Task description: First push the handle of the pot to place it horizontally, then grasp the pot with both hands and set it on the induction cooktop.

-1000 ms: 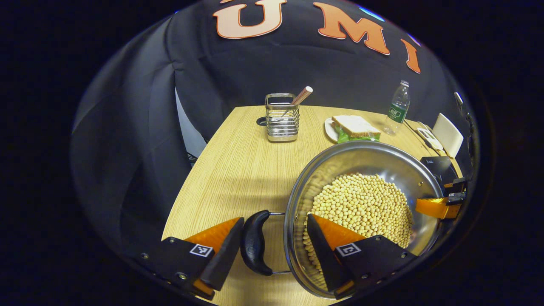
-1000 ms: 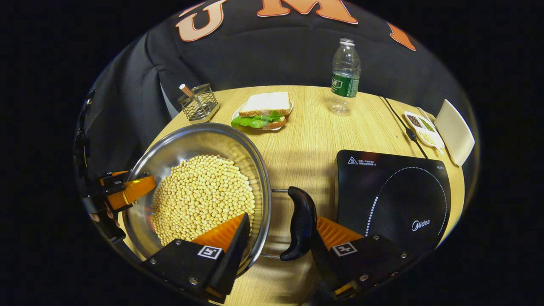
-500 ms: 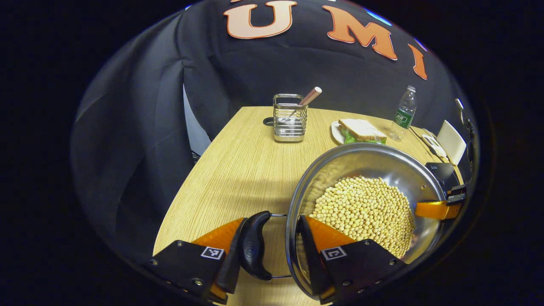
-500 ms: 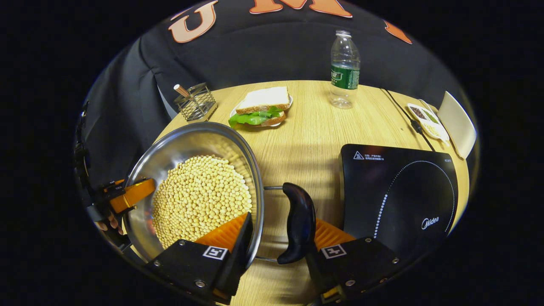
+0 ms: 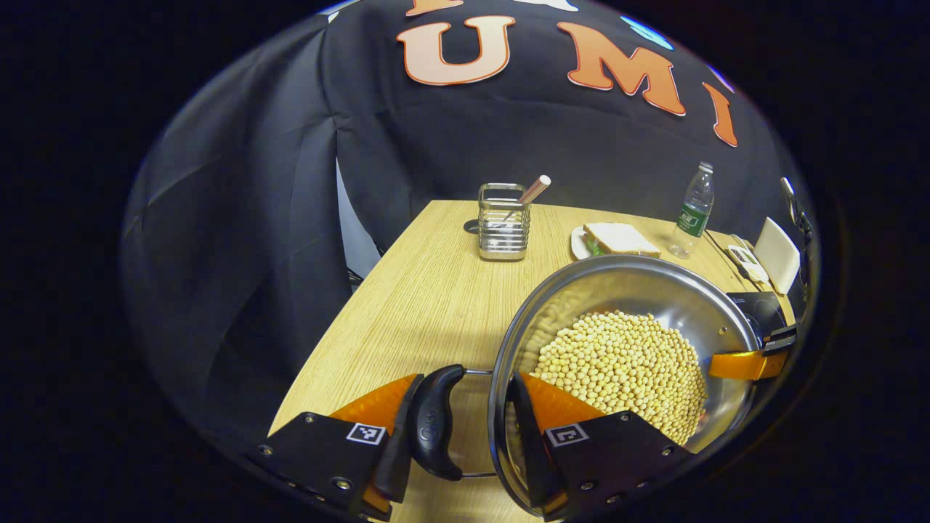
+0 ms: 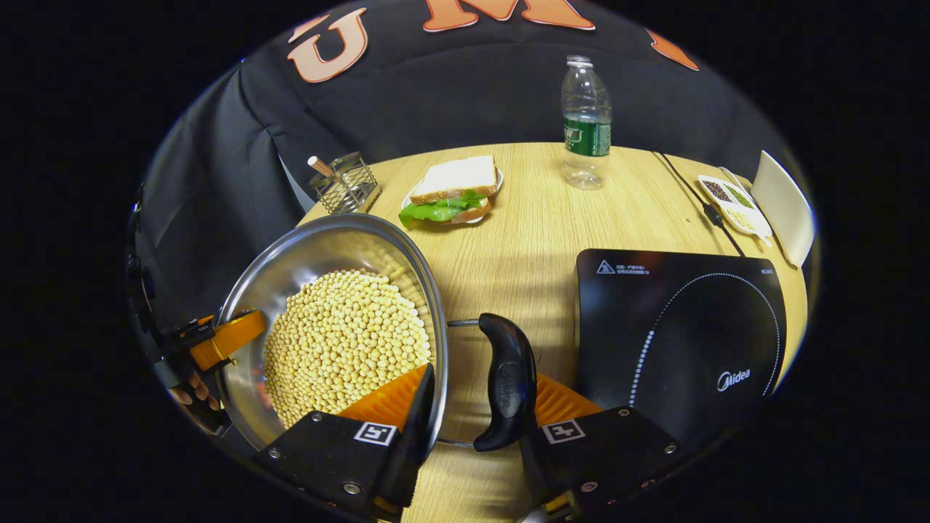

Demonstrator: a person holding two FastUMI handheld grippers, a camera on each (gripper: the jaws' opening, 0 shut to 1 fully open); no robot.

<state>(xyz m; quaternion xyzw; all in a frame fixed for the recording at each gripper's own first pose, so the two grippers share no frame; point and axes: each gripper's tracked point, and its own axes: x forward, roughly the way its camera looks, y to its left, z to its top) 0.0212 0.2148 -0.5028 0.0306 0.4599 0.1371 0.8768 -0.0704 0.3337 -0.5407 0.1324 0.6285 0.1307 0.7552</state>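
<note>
Both my claws have closed in over the last second: the left claw [image 5: 465,428] now clamps one pot [image 6: 320,254] handle against the rim, the right claw [image 6: 472,421] the other. The pot looks lifted off the tabletop [image 6: 523,240], left of the induction cooktop [image 6: 676,327], ready to carry over.

This is a staged recording booth made up as a kitchen: black cloth walls [image 6: 465,102] enclose a light wooden table [image 6: 538,225] set with a black glass induction cooktop [image 6: 676,327], a sandwich on a white plate [image 6: 450,190], a clear plastic water bottle [image 6: 585,123] and a wire utensil holder [image 5: 503,232].
</note>
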